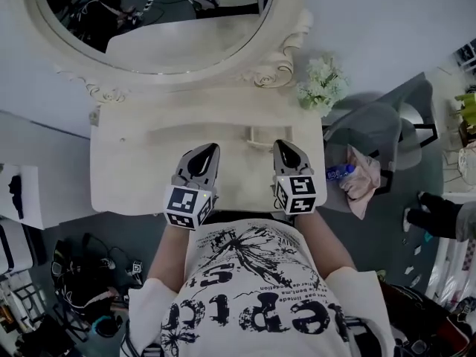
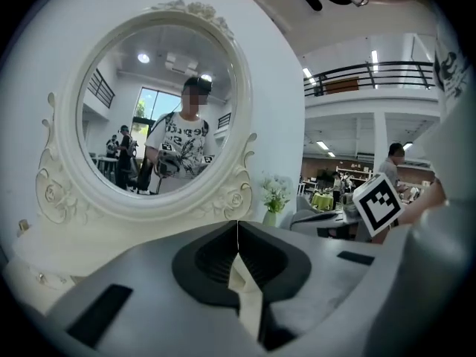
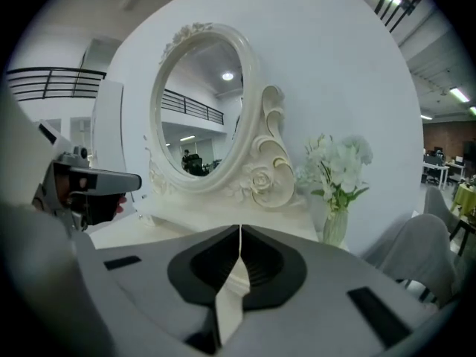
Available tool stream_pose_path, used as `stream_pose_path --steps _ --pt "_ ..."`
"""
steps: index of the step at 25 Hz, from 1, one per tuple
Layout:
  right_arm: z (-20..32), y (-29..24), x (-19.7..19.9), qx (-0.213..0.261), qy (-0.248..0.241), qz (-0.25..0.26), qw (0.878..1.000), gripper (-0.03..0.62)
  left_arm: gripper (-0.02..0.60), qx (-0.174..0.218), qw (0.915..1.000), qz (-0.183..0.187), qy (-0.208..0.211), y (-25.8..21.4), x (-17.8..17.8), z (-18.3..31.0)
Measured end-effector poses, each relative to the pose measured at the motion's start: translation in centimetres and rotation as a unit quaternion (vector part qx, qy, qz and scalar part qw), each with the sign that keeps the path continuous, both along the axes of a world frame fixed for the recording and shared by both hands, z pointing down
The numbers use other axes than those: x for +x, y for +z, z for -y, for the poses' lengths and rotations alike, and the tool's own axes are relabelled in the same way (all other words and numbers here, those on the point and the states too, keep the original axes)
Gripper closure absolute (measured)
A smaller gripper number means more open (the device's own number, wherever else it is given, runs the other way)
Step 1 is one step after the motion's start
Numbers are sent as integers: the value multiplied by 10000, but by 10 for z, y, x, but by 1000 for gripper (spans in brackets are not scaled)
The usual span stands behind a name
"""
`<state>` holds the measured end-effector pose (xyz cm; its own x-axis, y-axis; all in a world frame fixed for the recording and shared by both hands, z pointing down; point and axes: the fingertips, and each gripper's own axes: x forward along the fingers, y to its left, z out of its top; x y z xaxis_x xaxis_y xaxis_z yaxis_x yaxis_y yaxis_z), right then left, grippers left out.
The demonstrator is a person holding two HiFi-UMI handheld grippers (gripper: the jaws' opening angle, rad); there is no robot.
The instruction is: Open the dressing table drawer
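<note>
Shut to a thin seam and empty, left tool (image 1: pixel 209 149) and right tool (image 1: pixel 283 145), hovering side by side over the front edge of the worktop of the cream dressing table (image 1: pixel 126 173), pointing toward the oval mirror (image 1: pixel 149 21). Drawer front hidden in every view, probably under that front edge; only a small looped pull (image 1: pixel 260 135) showing at the raised back ledge, possibly belonging to it. Likely rigid painted wood, light, prone to jamming if tugged off-centre. Best pinched at the pull's middle and drawn straight back.

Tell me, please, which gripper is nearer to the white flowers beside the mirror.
Right. In the head view the right gripper hovers just below-left of the white flowers; the left gripper is farther left, over the middle of the dressing table.
</note>
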<state>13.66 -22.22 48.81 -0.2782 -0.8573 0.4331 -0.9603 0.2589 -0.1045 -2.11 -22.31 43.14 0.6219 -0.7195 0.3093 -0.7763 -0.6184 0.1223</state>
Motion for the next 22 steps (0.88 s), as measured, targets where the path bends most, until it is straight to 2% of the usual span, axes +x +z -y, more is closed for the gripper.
stream_pose_path --steps 6,10,15,22 --pt "-2 -67 -11 951 -215 121 9952 577 561 499 9987 -51 -95 -44 -6 11" --pt "-2 -96 -14 1373 -357 261 9895 577 561 676 9977 -49 -81 -60 -4 11" --pt "-8 -113 -18 1632 -535 370 9844 577 561 687 9976 -65 1 -64 2 6" --pt "-14 -114 -22 1626 -666 474 9833 577 561 683 9976 -115 61 -65 8 1"
